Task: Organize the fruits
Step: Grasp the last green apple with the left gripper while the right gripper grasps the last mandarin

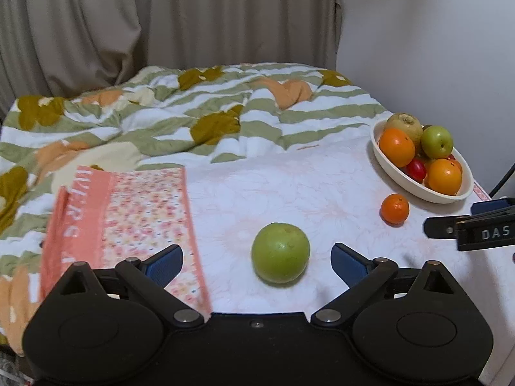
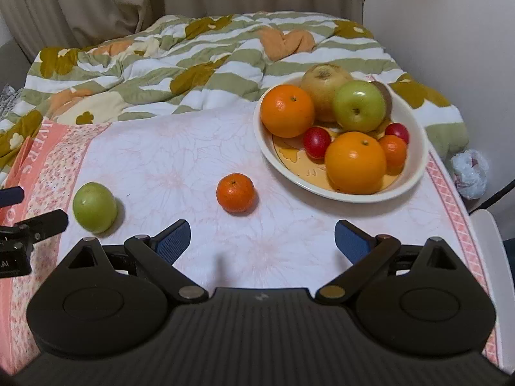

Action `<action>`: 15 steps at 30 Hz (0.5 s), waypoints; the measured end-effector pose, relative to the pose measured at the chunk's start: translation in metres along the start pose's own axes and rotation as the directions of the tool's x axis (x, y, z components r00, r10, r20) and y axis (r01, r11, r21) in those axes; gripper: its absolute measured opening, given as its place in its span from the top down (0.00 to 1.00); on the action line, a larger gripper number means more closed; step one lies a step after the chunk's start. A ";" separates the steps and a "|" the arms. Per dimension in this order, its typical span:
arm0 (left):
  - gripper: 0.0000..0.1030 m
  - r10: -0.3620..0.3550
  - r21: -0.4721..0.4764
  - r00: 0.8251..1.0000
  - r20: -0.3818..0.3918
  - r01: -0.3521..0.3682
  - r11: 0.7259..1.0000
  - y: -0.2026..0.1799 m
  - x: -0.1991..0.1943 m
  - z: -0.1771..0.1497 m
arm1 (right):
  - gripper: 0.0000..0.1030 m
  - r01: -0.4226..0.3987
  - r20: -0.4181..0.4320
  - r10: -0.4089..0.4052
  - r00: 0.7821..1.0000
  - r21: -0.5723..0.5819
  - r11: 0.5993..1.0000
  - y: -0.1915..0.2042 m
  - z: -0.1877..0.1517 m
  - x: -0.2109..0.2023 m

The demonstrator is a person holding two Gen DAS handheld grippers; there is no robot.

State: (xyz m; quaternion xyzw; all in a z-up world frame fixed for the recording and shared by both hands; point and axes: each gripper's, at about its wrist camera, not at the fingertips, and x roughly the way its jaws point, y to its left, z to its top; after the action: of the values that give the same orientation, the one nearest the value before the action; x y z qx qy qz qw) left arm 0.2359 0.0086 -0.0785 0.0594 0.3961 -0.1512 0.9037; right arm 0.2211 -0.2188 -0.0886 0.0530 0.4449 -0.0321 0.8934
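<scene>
A green apple [image 1: 280, 252] lies on the white cloth just ahead of my left gripper [image 1: 257, 263], which is open with a finger on either side, not touching it. It also shows in the right wrist view [image 2: 94, 206]. A small mandarin [image 2: 236, 192] lies ahead and slightly left of my open, empty right gripper [image 2: 262, 241]; it shows in the left wrist view too [image 1: 394, 208]. A cream bowl [image 2: 415, 164] at the right holds oranges, a green apple, a pear and small red fruits; it also shows in the left wrist view [image 1: 386, 167].
A striped floral quilt [image 1: 154, 112] is bunched up behind the cloth. The cloth's pink patterned border [image 1: 128, 212] lies at the left. A crumpled plastic bag [image 2: 470, 173] sits past the right edge. The other gripper shows at each view's side [image 1: 473, 230].
</scene>
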 end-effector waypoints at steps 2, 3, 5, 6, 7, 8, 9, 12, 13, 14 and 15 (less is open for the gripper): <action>0.05 -0.010 0.001 1.000 -0.009 0.010 1.000 -0.002 0.008 0.001 | 0.00 -0.006 -0.004 0.006 1.000 0.000 1.000 0.000 0.003 0.007; 0.07 -0.015 0.003 1.000 -0.016 0.015 1.000 -0.003 0.012 0.002 | 0.00 -0.008 -0.006 0.008 1.000 -0.001 1.000 0.000 0.004 0.010; 0.09 -0.024 0.006 0.999 -0.030 0.024 1.000 -0.004 0.021 0.003 | 0.00 -0.016 -0.010 0.016 1.000 -0.004 1.000 0.001 0.007 0.017; 0.10 -0.026 0.008 0.999 -0.039 0.026 1.000 -0.005 0.026 0.003 | 0.00 -0.019 -0.013 0.019 1.000 -0.005 1.000 0.002 0.008 0.020; 0.14 -0.027 0.008 0.999 -0.047 0.028 1.000 -0.006 0.030 0.004 | 0.00 -0.025 -0.017 0.025 1.000 -0.009 1.000 0.003 0.009 0.024; 0.15 -0.030 0.007 0.998 -0.055 0.030 1.000 -0.007 0.034 0.004 | 0.00 -0.029 -0.019 0.029 0.999 -0.012 1.000 0.004 0.010 0.026; 0.18 -0.032 0.005 0.998 -0.061 0.032 0.999 -0.008 0.037 0.004 | 0.00 -0.031 -0.022 0.031 0.999 -0.018 0.999 0.005 0.011 0.029; 0.18 -0.034 0.000 0.997 -0.072 0.034 0.999 -0.010 0.045 0.004 | 0.00 -0.037 -0.028 0.036 0.999 -0.036 0.999 0.007 0.013 0.035; 0.18 -0.035 -0.001 0.997 -0.074 0.035 0.999 -0.011 0.046 0.004 | 0.00 -0.041 -0.031 0.039 0.999 -0.041 0.998 0.007 0.014 0.038; 0.21 -0.037 0.001 0.996 -0.077 0.037 0.999 -0.012 0.048 0.004 | 0.00 -0.045 -0.034 0.043 0.998 -0.044 0.998 0.008 0.014 0.039; 0.30 -0.039 0.004 0.996 -0.084 0.040 0.999 -0.014 0.050 0.004 | 0.00 -0.048 -0.037 0.046 0.998 -0.048 0.998 0.008 0.015 0.042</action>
State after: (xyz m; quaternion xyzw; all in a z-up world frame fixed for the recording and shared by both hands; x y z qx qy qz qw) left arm 0.2664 -0.0165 -0.1128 0.0605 0.4345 -0.1674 0.8829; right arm 0.2587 -0.2126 -0.1124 0.0423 0.4600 0.0006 0.8869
